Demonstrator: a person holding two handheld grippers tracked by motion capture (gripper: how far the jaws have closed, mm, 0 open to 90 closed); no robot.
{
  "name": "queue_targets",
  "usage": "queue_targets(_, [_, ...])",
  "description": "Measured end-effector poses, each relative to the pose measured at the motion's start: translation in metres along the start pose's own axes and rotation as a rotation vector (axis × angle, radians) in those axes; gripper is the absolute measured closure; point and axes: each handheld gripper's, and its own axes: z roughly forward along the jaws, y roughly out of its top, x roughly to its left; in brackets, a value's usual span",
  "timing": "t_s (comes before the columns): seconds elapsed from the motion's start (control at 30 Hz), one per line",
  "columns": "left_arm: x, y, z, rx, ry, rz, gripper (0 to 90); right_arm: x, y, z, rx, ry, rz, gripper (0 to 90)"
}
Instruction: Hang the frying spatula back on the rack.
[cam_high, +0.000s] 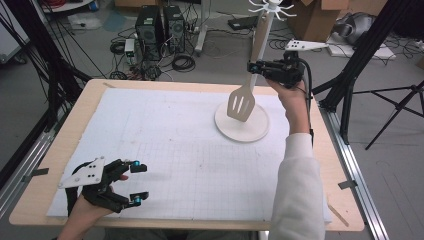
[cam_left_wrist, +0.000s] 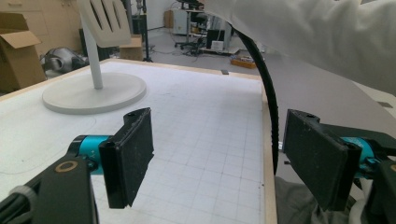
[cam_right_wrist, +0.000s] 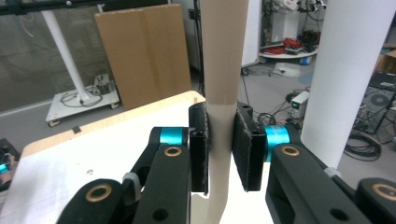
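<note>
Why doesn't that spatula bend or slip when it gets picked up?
The spatula looks stiff: it hangs straight, held only by its handle. Its thin, slotted blade suggests it is probably light. The right gripper pinches the flat handle between padded jaws, so slipping seems unlikely.

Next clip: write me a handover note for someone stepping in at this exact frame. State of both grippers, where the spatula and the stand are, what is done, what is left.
Right gripper: shut on the slotted spatula, clamped on its handle, blade hanging down above the stand's round base.
Left gripper: open, holding nothing, at the near left of the white mat.
Stand: upright at the far right of the mat, hooks at the top.
Done: spatula gripped and held off the table beside the pole.
Left: whether it is going onto a hook or coming off cannot be told from this frame; either way it is not hanging and not set down.
</note>
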Motion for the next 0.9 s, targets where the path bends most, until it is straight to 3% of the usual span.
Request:
queue_targets(0.1, [0.000,0.000,0.000,-0.006,0.001,-0.001,25.1,0.001,0.000,0.000,0.003,-0.009,-0.002,76.7])
queue_targets(0.17, [0.000,0.001,-0.001,-0.008,0.002,0.002,25.1,0.002,0.000,-0.002,-0.013,-0.013,0.001,71.5])
queue_targets(0.2, [0.000,0.001,-0.001,-0.007,0.000,0.002,25.1,0.004,-0.001,-0.004,-0.031,-0.037,-0.002,64.4])
queue_targets(0.33, [0.001,0.000,0.000,-0.009,-0.001,0.003,25.1,0.006,-0.004,-0.008,-0.033,-0.061,0.000,58.3])
queue_targets(0.4, [0.001,0.000,0.001,-0.011,-0.002,0.003,25.1,0.011,-0.011,-0.016,-0.030,-0.131,-0.007,48.3])
queue_targets(0.57, [0.002,0.004,0.000,-0.031,-0.018,0.007,25.1,0.016,-0.023,-0.031,-0.032,-0.184,-0.020,41.4])
queue_targets(0.6, [0.003,0.005,-0.001,-0.035,-0.020,0.010,25.1,0.022,-0.030,-0.041,-0.050,-0.184,-0.016,40.2])
queue_targets(0.7, [0.006,0.007,-0.001,-0.050,-0.025,0.008,25.1,0.028,-0.039,-0.050,-0.061,-0.173,-0.024,39.0])
queue_targets(0.77, [0.008,0.007,0.000,-0.054,-0.030,0.007,25.0,0.036,-0.053,-0.062,-0.080,-0.102,-0.002,36.1])
queue_targets(0.87, [0.014,0.006,0.002,-0.053,-0.031,0.003,24.9,0.044,-0.063,-0.070,-0.097,-0.075,-0.006,34.7])
queue_targets(0.9, [0.015,0.006,0.003,-0.052,-0.030,0.001,24.9,0.054,-0.072,-0.075,-0.100,-0.046,-0.011,33.5])
